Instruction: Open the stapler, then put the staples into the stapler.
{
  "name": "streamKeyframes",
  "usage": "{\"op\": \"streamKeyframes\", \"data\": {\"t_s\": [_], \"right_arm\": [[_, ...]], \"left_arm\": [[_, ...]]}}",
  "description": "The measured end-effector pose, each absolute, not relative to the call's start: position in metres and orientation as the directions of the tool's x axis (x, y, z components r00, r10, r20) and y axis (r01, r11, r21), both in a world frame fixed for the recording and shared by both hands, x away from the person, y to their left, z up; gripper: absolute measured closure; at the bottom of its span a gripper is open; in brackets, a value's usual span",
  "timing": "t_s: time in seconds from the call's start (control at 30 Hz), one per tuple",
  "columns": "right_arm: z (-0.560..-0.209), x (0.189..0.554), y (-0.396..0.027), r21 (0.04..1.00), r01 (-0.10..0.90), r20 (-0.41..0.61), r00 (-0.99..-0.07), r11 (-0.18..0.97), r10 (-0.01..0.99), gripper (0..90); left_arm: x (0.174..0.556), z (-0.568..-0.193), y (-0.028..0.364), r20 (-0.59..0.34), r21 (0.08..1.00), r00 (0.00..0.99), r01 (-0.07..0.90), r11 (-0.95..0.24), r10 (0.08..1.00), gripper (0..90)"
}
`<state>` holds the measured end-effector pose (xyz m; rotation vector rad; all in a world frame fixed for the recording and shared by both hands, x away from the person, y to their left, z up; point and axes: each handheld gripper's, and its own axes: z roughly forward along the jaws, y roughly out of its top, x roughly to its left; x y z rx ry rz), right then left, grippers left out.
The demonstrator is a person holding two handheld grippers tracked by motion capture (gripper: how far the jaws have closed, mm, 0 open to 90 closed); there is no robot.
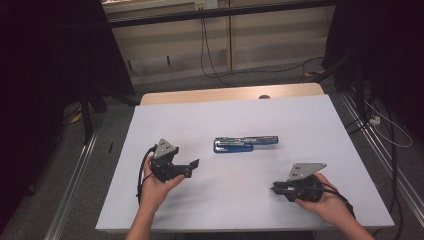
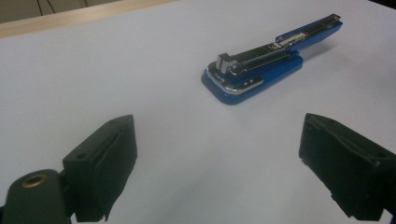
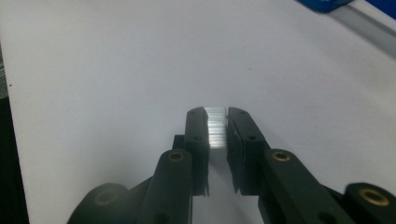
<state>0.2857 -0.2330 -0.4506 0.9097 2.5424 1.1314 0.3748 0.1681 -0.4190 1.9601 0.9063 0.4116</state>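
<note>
The left gripper (image 2: 217, 163) has its fingers (image 2: 105, 163) spread wide with nothing between them, hovering over the white surface (image 1: 300, 130). Ahead of those fingers and a little to their right lies a blue stapler (image 2: 261, 70), swung open flat so its metal magazine faces up. The right gripper (image 3: 217, 128) has its fingers (image 3: 196, 140) drawn narrow, pinching a small silvery strip of staples (image 3: 216, 127) between the pads. The stapler sits well apart from these fingers, beyond them toward the upper right corner of the right gripper view.
</note>
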Motion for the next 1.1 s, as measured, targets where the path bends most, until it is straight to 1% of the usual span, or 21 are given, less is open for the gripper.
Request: {"op": "streamKeyframes", "data": {"t_s": [0.2, 0.4, 1.1], "right_arm": [[-0.44, 0.293, -0.232, 0.743, 0.437, 0.05, -0.791, 0.507, 0.609, 79.0], [-0.431, 0.301, -0.228, 0.749, 0.424, 0.041, -0.797, 0.51, 0.603, 79.0], [-0.407, 0.328, -0.222, 0.771, 0.401, 0.039, -0.806, 0.496, 0.591, 79.0]], "left_arm": [[0.374, -0.418, 0.172, -0.088, 0.85, 0.669, 0.437, -0.295, 0.738, 9.4], [0.373, -0.417, 0.175, -0.086, 0.851, 0.678, 0.431, -0.301, 0.73, 7.7], [0.372, -0.418, 0.175, -0.098, 0.851, 0.683, 0.435, -0.295, 0.724, 6.6]]}}
